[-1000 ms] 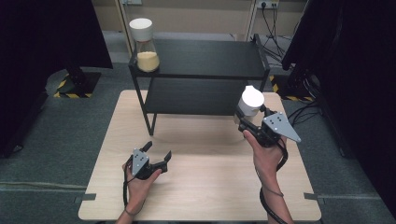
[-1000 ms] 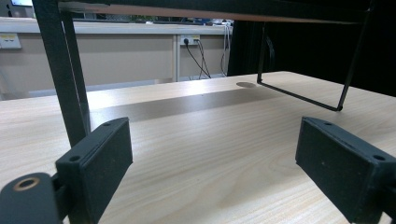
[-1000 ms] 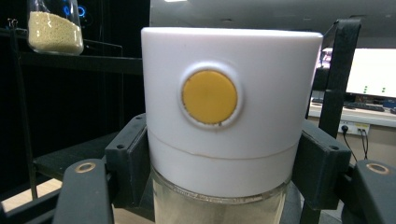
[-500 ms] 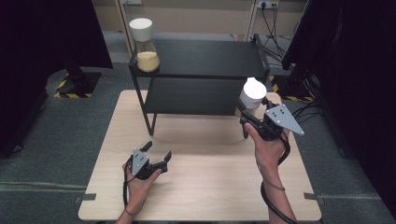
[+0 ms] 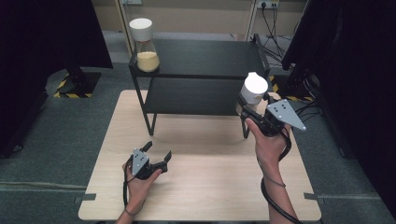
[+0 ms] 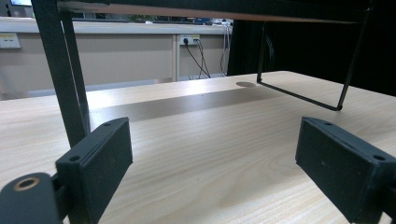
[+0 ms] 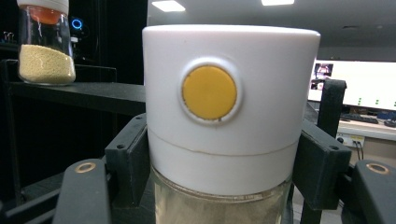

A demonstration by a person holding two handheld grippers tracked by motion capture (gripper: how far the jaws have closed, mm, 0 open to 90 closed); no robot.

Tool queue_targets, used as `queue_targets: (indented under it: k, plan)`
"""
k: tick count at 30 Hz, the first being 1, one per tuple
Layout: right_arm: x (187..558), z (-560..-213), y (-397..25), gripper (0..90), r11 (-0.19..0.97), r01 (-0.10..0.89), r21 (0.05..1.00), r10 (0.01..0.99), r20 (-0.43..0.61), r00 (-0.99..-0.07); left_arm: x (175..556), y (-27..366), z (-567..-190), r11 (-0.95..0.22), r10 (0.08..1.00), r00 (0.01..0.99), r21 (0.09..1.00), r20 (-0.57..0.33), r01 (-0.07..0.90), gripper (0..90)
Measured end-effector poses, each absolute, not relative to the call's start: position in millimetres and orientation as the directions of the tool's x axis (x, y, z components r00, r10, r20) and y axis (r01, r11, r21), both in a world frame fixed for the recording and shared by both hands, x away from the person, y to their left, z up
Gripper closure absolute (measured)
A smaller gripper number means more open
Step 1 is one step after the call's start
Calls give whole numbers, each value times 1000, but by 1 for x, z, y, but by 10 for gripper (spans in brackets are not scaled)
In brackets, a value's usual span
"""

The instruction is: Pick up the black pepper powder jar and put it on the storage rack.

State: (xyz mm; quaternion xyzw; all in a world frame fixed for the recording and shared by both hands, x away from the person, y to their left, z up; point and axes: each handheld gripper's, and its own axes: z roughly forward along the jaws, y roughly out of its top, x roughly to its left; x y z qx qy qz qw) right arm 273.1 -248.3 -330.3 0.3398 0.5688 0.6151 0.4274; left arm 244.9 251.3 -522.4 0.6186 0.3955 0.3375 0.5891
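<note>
Standing near upright, white-lidded glass jar [image 5: 254, 88] clamped in right claw [image 5: 247, 105], beside black metal shelf rack [image 5: 196, 58], second grain-filled jar [image 5: 144, 45] atop it, left claw [image 5: 158, 153] wide open, empty, over wooden worktop [image 5: 210, 182].

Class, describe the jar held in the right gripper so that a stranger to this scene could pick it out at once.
Start at the black two-tier shelf at the far edge of the wooden table. At its right end, the right gripper clamps a glass jar in the air. Unlike the other jar standing on the shelf's top left corner, its white lid bears a yellow button.

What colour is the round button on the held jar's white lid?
Yellow button, clearest in the right gripper view.
</note>
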Motion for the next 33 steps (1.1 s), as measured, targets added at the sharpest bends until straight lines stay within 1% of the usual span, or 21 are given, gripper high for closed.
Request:
queue_targets:
  k: [33]
  plan:
    - [287, -300, -245, 308, -7, -163, 987, 920, -58, -388, 245, 252, -522, 7, 886, 460, 996, -50, 94, 102]
